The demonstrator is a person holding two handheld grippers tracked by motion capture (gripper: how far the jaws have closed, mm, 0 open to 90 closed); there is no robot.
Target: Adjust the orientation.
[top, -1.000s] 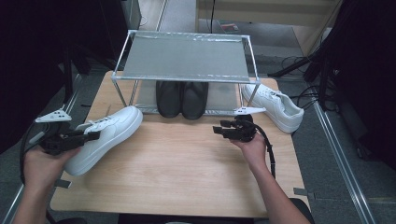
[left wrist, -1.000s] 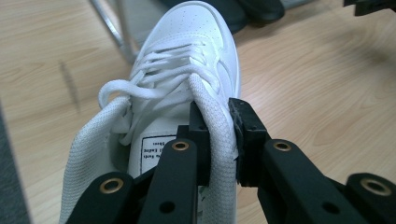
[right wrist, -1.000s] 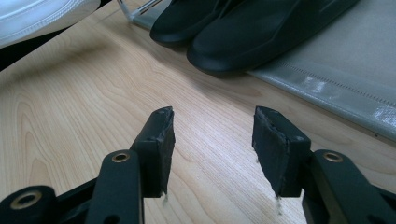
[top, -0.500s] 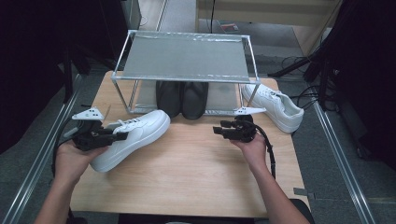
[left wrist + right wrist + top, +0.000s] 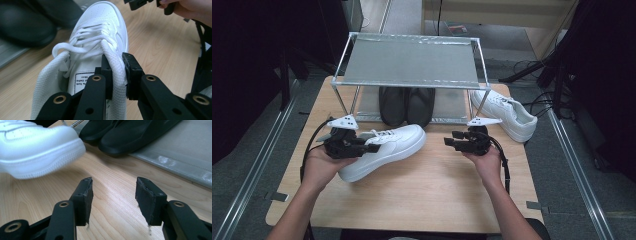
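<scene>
A white sneaker (image 5: 387,149) lies at the table's middle left, toe pointing right and toward the rack. My left gripper (image 5: 373,148) is shut on the sneaker's padded heel collar (image 5: 113,53), one jaw inside the shoe and one outside. The left gripper (image 5: 117,67) looks along the laces toward the toe. My right gripper (image 5: 450,142) is open just above the wood, to the right of the sneaker's toe (image 5: 37,147), with nothing between its fingers (image 5: 113,192). A second white sneaker (image 5: 505,114) lies at the right, beside the rack's leg.
A metal rack (image 5: 409,62) with a grey top shelf stands at the back of the wooden table (image 5: 432,195). A pair of black shoes (image 5: 407,105) sits on its lower shelf (image 5: 185,152). Cables trail from both grippers.
My left gripper has carried the white sneaker to the right, from the table's left edge toward its middle. The right gripper has stayed where it was, open.
</scene>
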